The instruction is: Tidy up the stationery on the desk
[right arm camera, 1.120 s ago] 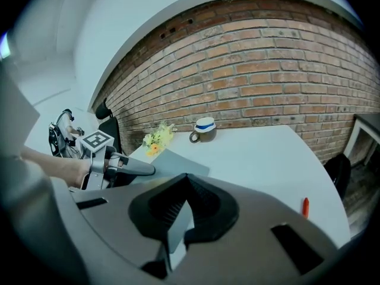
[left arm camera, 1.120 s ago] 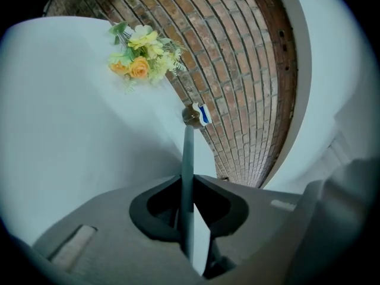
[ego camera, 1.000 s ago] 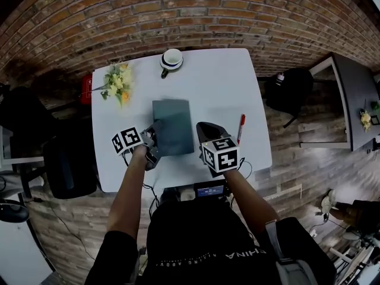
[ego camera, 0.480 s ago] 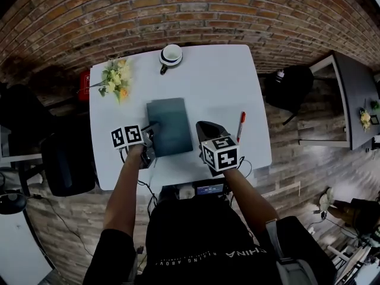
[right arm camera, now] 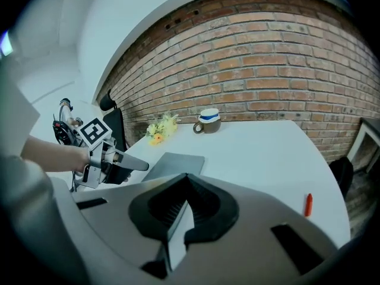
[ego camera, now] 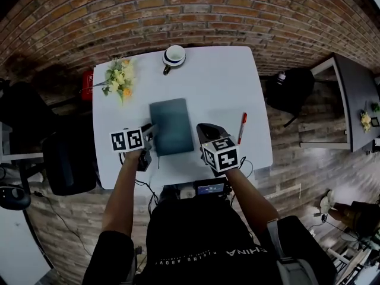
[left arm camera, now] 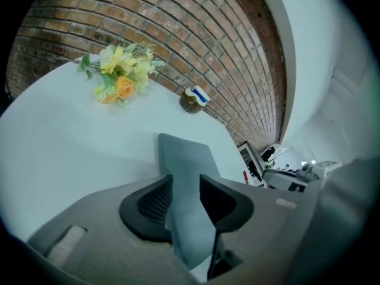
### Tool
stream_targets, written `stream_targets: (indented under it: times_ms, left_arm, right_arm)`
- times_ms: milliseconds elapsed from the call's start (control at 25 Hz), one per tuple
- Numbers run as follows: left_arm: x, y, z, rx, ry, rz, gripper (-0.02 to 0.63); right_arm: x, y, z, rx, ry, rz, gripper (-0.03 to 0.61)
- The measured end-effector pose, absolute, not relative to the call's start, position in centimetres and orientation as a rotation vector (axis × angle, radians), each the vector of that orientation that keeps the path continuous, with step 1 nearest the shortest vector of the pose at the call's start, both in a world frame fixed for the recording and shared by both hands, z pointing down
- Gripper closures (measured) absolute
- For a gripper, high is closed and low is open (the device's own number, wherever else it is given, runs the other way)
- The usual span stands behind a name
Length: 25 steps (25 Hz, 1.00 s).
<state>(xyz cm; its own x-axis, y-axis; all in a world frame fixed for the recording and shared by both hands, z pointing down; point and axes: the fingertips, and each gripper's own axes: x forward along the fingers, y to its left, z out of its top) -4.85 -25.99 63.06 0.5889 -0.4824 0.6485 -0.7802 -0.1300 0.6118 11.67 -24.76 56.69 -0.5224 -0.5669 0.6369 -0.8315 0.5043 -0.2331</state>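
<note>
A dark teal notebook (ego camera: 172,126) lies flat on the white table (ego camera: 219,85). My left gripper (ego camera: 151,129) is at its left edge. In the left gripper view the notebook (left arm camera: 185,156) runs between the two pads of the left gripper (left arm camera: 185,187), which stand apart from it; the jaws have just been opening. My right gripper (ego camera: 202,129) hovers by the notebook's right edge, and it (right arm camera: 187,180) is shut with nothing in it. A red pen (ego camera: 241,127) lies to the right. The right gripper view shows the left gripper (right arm camera: 141,165) touching the notebook (right arm camera: 175,163).
A cup (ego camera: 174,56) stands at the table's far edge, and a bunch of yellow flowers (ego camera: 120,79) lies at the far left. A black chair (ego camera: 70,159) stands left of the table. The brick wall (ego camera: 190,10) is behind it.
The left gripper has rolled, so its marker cube faces differently, and its jaws have come apart from the notebook's left edge. The right gripper has stayed put.
</note>
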Motion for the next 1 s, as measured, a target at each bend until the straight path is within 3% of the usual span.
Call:
stream_targets:
  times_ms: [200, 520, 1000]
  left_arm:
    - [-2.6, -24.6, 59.9, 1.985, -1.039, 0.322, 0.478]
    - [1.4, -21.7, 57.2, 2.227, -1.014, 0.368, 0.601]
    - [4.1, -20.1, 57.1, 2.288, -0.902, 0.409, 0.603]
  right_arm:
    - [11.5, -24.2, 56.7, 1.083, -2.283, 0.713, 0.569]
    - [11.5, -22.8, 56.3, 1.007, -2.296, 0.701, 0.569]
    - [15.4, -22.8, 56.2, 1.129, -2.260, 0.764, 0.569]
